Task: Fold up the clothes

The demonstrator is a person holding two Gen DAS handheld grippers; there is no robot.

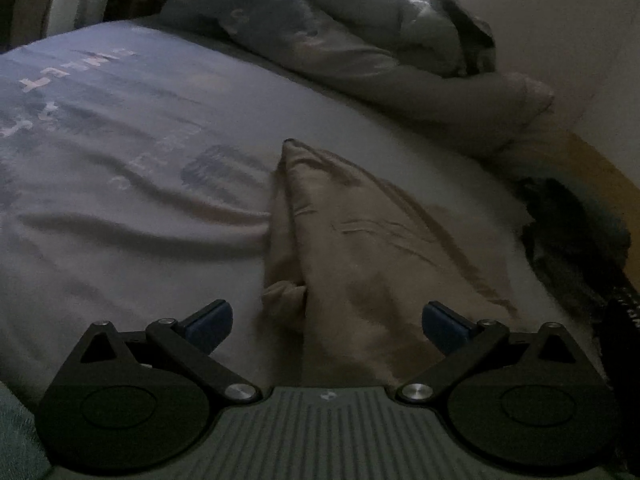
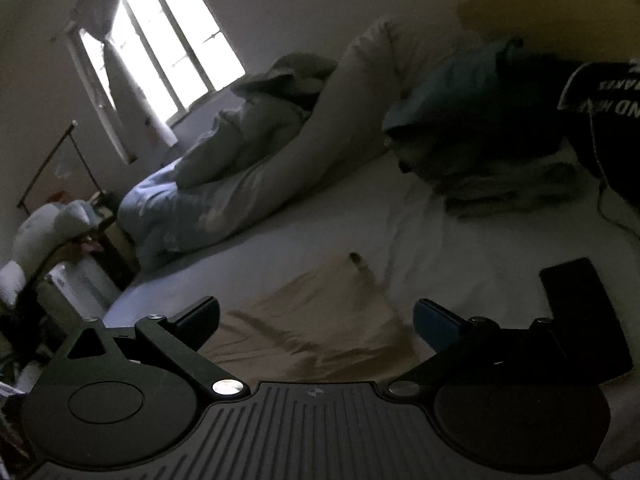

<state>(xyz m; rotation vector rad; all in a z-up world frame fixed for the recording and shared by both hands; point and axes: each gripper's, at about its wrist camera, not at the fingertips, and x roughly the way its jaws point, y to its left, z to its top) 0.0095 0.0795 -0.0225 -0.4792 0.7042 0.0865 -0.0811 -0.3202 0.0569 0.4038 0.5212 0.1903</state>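
Note:
A tan garment [image 1: 360, 248] lies folded on the bed, narrowing to a point away from me, with a bunched fold at its near left edge. My left gripper [image 1: 327, 326] is open and empty, its jaws wide apart just above the garment's near end. In the right wrist view the same tan garment [image 2: 320, 320] lies flat on the white sheet. My right gripper [image 2: 316, 322] is open and empty, hovering over the garment's near part.
A grey-blue printed sheet [image 1: 120, 140] covers the bed. A crumpled duvet [image 1: 320, 32] and pillow [image 2: 360, 92] lie at the far side. A stack of dark folded clothes [image 2: 480, 120] sits at the right, with a black phone [image 2: 576, 292] and a window [image 2: 168, 40] behind.

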